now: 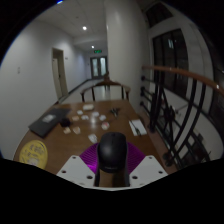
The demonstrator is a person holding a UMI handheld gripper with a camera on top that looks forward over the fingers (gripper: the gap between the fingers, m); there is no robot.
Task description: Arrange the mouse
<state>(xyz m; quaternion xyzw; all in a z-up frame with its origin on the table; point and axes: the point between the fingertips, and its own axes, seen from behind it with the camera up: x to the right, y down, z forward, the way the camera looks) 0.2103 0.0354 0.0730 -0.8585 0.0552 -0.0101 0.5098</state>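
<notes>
Tongs [111,172] clamped on a dark mouse [111,153]; both white fingers [75,170] press its sides, purple pads showing at either flank. Mouse held above the near end of a long brown wooden table [75,140]. Beyond it: scattered small white items [92,120], a dark flat laptop-like object [46,122], a yellow round disc [35,152]. Chairs [105,91] at the far end.

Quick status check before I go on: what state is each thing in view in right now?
gripper: jaws closed on the mouse
mouse: black, held between the jaws, above the table
table: wooden, cluttered with small items
laptop: lid shut, flat on the table
yellow disc: lying flat at the table's near edge
door: looks closed
</notes>
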